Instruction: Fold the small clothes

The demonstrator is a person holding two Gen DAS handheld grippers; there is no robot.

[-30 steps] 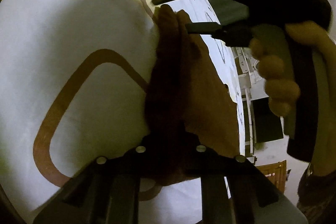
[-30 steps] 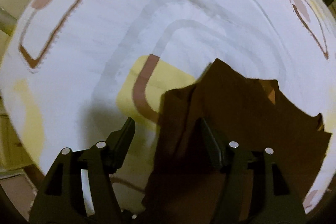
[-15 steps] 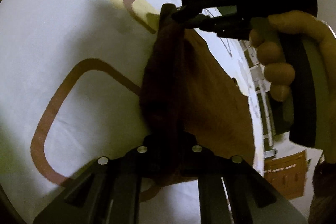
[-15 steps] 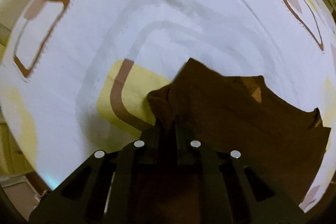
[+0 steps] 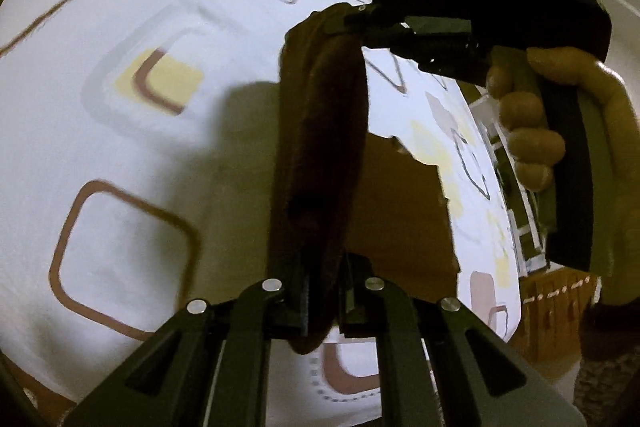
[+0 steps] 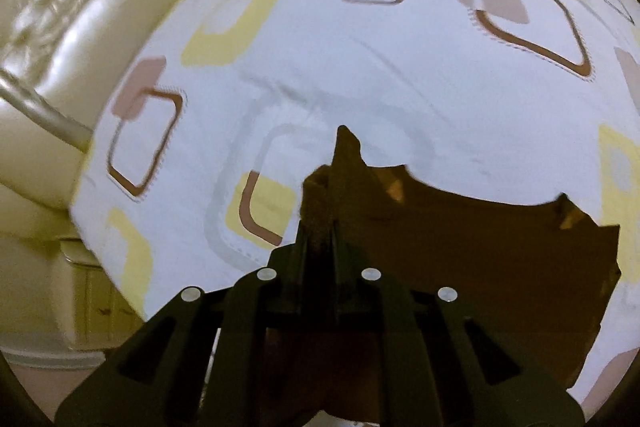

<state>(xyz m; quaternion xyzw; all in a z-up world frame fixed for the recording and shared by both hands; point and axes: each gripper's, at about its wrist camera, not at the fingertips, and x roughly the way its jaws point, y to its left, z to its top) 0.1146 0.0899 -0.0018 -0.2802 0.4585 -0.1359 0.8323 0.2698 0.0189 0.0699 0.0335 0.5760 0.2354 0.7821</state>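
White patterned bedsheet (image 5: 120, 147) is spread below; the brown garment (image 5: 320, 147) is stretched taut between left gripper (image 5: 320, 291) and right gripper (image 6: 320, 227), both clamped on its edge.

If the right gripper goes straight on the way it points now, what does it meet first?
The right gripper, shut on the brown garment, points down at the patterned sheet. It would probably first press the cloth it holds onto that sheet; depth is unclear.

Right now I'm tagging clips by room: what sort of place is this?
Probably a home bedroom or living room: a patterned sheet covers the soft surface, a cream padded headboard or sofa stands beside it, and a brown garment is being folded.
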